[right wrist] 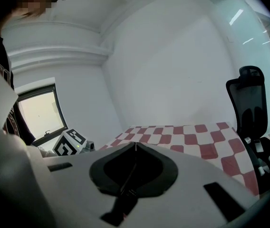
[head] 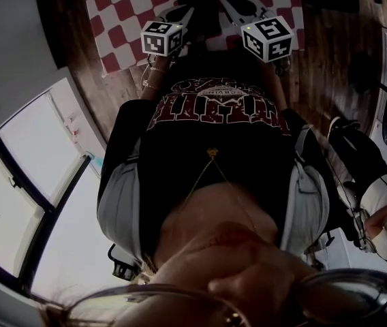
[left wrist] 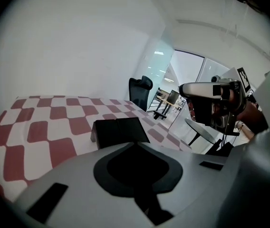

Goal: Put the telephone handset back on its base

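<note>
Holding left tongs pinched together, gripping nothing. Spotting black telephone sitting just beyond their tips on checked cloth, clear of the pads; not managing to tell handset from base. In head view, finding it lying ahead, between both tongs. Holding right tongs pressed tight as well, empty, pointing over the cloth, with marker cube of the left tongs showing off to their left.

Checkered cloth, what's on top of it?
One black boxy object sits on the checkered cloth. The left tongs cover the cloth's near part, so anything there is hidden.
</note>
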The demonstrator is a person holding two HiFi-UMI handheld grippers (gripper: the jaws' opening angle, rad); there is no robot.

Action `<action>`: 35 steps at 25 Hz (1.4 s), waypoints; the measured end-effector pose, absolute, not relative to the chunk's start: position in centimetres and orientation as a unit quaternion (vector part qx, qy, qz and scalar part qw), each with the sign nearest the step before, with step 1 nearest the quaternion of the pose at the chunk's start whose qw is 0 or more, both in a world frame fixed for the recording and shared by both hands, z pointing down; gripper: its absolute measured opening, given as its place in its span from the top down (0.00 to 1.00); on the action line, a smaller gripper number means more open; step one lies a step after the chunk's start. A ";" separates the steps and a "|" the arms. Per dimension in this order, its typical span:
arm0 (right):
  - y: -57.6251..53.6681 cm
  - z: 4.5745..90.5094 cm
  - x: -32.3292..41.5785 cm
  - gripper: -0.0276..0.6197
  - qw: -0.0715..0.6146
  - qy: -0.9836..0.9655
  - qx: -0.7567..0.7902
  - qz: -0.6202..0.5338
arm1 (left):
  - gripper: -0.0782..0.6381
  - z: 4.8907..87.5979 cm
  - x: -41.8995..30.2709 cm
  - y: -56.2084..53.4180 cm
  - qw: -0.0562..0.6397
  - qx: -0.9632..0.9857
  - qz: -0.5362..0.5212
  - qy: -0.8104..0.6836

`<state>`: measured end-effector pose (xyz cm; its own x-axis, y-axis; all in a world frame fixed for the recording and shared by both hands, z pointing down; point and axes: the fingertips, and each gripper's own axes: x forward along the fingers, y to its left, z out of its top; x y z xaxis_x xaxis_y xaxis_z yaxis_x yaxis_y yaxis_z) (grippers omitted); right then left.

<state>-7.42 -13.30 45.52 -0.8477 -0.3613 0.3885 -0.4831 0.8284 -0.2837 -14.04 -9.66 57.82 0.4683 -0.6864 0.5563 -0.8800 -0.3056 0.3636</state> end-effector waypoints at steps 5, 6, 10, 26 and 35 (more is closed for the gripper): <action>-13.1 46.0 -6.8 0.93 0.163 -0.939 0.228 0.197 | 0.88 56.7 -12.8 -10.6 0.309 0.808 0.138 -0.483; -13.1 46.1 -6.7 0.93 0.163 -0.939 0.230 0.199 | 0.88 56.5 -12.5 -10.8 0.306 0.811 0.138 -0.479; -12.8 46.3 -6.2 0.93 0.166 -0.937 0.233 0.202 | 0.88 55.3 -11.6 -11.2 0.287 0.822 0.142 -0.471; -13.0 46.2 -5.9 0.93 0.165 -0.937 0.230 0.203 | 0.88 51.2 -9.9 -12.9 0.251 0.843 0.110 -0.463; -13.2 45.4 -6.1 0.93 0.150 -0.941 0.228 0.202 | 0.88 49.1 -9.2 -13.3 0.243 0.852 0.097 -0.454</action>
<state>-6.14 -13.19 45.37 -0.8509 -0.3679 0.3750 -0.4894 0.8148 -0.3109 -9.21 -13.29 49.05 0.5692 -0.7264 0.3851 -0.8203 -0.4703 0.3254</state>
